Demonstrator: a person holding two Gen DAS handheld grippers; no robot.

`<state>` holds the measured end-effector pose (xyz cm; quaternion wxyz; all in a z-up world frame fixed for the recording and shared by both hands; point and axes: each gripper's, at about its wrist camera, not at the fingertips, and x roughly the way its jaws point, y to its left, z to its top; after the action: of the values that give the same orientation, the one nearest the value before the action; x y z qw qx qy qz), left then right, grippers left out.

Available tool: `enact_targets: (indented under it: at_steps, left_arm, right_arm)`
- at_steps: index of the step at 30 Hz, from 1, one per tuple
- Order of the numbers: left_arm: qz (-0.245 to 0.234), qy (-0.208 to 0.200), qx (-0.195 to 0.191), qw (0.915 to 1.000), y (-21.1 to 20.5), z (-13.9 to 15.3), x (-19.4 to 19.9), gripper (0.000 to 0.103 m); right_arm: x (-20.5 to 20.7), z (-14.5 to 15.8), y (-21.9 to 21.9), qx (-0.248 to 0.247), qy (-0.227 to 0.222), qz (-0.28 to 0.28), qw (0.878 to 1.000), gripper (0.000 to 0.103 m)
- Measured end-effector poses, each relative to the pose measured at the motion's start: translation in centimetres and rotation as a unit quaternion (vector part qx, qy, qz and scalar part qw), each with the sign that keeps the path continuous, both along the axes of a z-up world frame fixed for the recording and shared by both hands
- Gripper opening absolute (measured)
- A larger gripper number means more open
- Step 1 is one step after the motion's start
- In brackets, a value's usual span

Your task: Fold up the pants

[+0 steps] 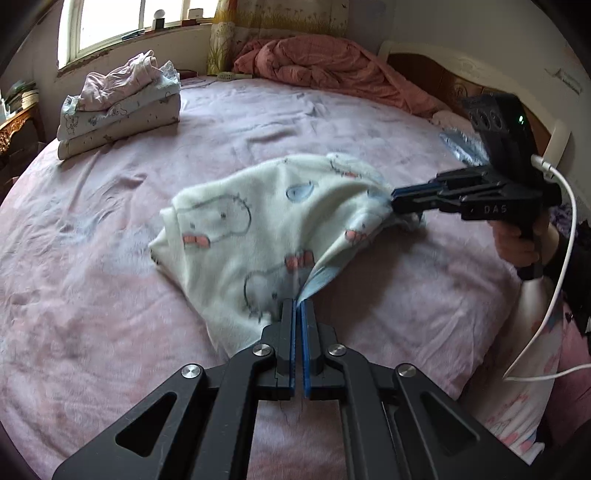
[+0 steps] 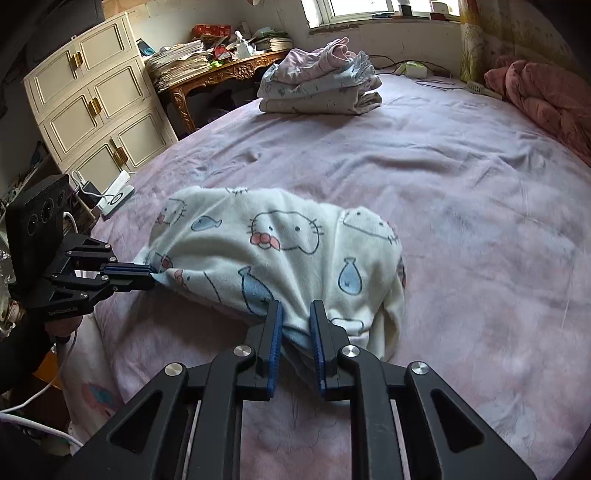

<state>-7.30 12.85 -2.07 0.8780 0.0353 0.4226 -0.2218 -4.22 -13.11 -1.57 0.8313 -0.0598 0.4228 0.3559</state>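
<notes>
Left wrist view: left tool (image 1: 298,308) clamped on white cartoon-cat pants (image 1: 258,221). Right tool (image 1: 397,201), lettered "DAS", pinches another edge, on pink bed (image 1: 110,295).

Daylight enters through window (image 1: 110,22) at upper left of left wrist view, blown out white; same window (image 2: 369,7) glares at top of right wrist view. Soft, diffuse shadows. Strong fisheye bending, dark vignette at corners. Slight motion blur on pants (image 1: 258,229).
</notes>
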Motion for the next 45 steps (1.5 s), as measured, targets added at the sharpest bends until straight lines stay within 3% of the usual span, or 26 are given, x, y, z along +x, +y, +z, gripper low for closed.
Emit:
enact_targets:
  at_steps: [4,6,7,10,13,15,17,19,22,26,28,30,33,35,39,45]
  left_arm:
    - [-0.007,-0.019,0.02,0.9996,-0.4,0.7,-1.0,0.004]
    - [-0.009,-0.037,0.006,0.9993,-0.4,1.9,-1.3,0.015]
    - [-0.009,-0.048,-0.005,0.9988,-0.4,2.7,-1.3,0.016]
    - [0.004,-0.088,-0.025,0.9958,-0.5,5.4,-0.3,0.017]
    - [0.048,-0.111,-0.026,0.9923,-1.1,6.8,2.3,0.017]
    - [0.087,-0.09,-0.019,0.9919,-1.1,6.1,4.9,0.017]
    - [0.123,-0.043,-0.026,0.9912,-0.4,4.2,7.5,0.017]
    - [0.151,-0.008,-0.024,0.9883,0.4,2.1,8.9,0.01]
    - [0.177,-0.006,-0.019,0.984,2.0,0.3,8.5,0.007]
    - [0.214,0.006,0.007,0.9769,3.3,-1.3,8.0,0.008]
    - [0.216,0.014,0.005,0.9762,3.9,-2.2,7.7,0.008]
    - [0.213,0.002,0.001,0.9769,4.2,-1.7,6.9,0.008]
    - [0.22,-0.025,-0.007,0.9751,4.5,-0.1,5.7,0.008]
    - [0.224,-0.051,-0.008,0.9732,4.3,1.0,4.9,0.008]
    - [0.181,-0.071,-0.032,0.9805,2.7,2.5,3.9,0.008]
    - [0.167,-0.037,0.005,0.9852,0.4,0.0,3.7,0.008]
  right_arm:
    - [-1.0,0.9,-0.1,-0.017,-0.026,0.005,1.0,0.017]
    - [-0.8,1.7,-0.4,-0.005,-0.028,-0.007,1.0,0.027]
    - [-0.5,2.5,-0.7,0.013,-0.031,-0.021,0.999,0.034]
    - [0.3,4.4,-1.0,0.032,-0.071,-0.067,0.995,0.035]
    - [1.7,5.5,-0.3,0.032,-0.092,-0.106,0.99,0.034]
    - [3.2,5.5,0.2,0.045,-0.082,-0.124,0.988,0.032]
    - [4.3,4.9,0.5,0.05,-0.069,-0.133,0.987,0.031]
    - [5.6,3.3,0.6,0.062,-0.029,-0.126,0.99,0.031]
    - [6.5,0.5,0.4,0.06,0.012,-0.111,0.992,0.031]
    - [6.3,-1.5,0.6,0.011,-0.016,-0.119,0.993,0.031]
    - [6.4,-1.8,0.2,0.015,-0.01,-0.129,0.991,0.031]
    - [6.4,-1.5,-0.4,0.009,-0.018,-0.153,0.988,0.032]
    - [5.6,0.1,-1.2,0.004,-0.07,-0.194,0.978,0.032]
    - [4.6,1.2,-1.4,0.025,-0.077,-0.18,0.98,0.032]
    - [2.6,2.3,0.6,0.07,-0.056,-0.102,0.991,0.032]
    - [0.0,-1.1,3.3,0.022,-0.024,-0.062,0.998,0.033]
